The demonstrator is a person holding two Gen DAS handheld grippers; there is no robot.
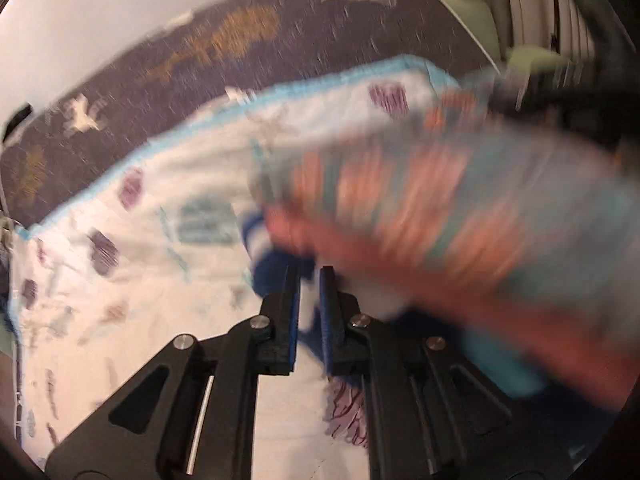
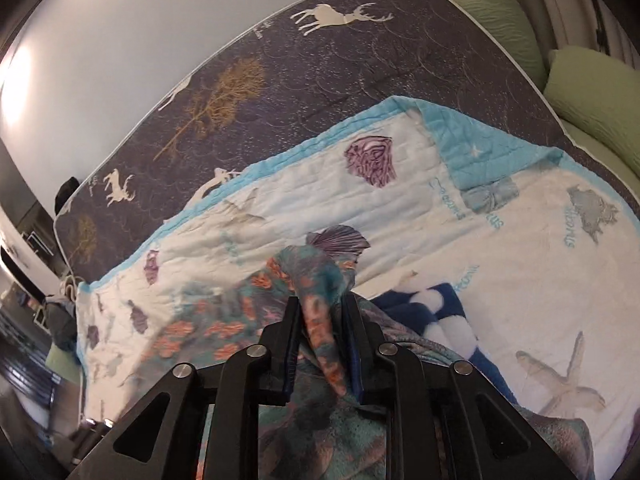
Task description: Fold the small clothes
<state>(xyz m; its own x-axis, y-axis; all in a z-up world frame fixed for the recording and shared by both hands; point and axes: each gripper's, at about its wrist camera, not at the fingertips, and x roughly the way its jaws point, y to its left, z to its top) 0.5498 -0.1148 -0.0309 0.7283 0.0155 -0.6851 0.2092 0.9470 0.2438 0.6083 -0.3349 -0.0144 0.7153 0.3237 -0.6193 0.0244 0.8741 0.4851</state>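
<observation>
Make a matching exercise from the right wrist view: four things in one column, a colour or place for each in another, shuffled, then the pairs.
Things:
1. floral garment
2. quilt
3. mattress
4. pillows

Descriptions:
A. dark grey, with white deer and golden trees
B. pale green, at the right edge
C. teal and orange, between the fingers of the right hand-held gripper
D. white with a light blue border and seashell prints

Pairs: 1-C, 2-D, 3-A, 4-B
</observation>
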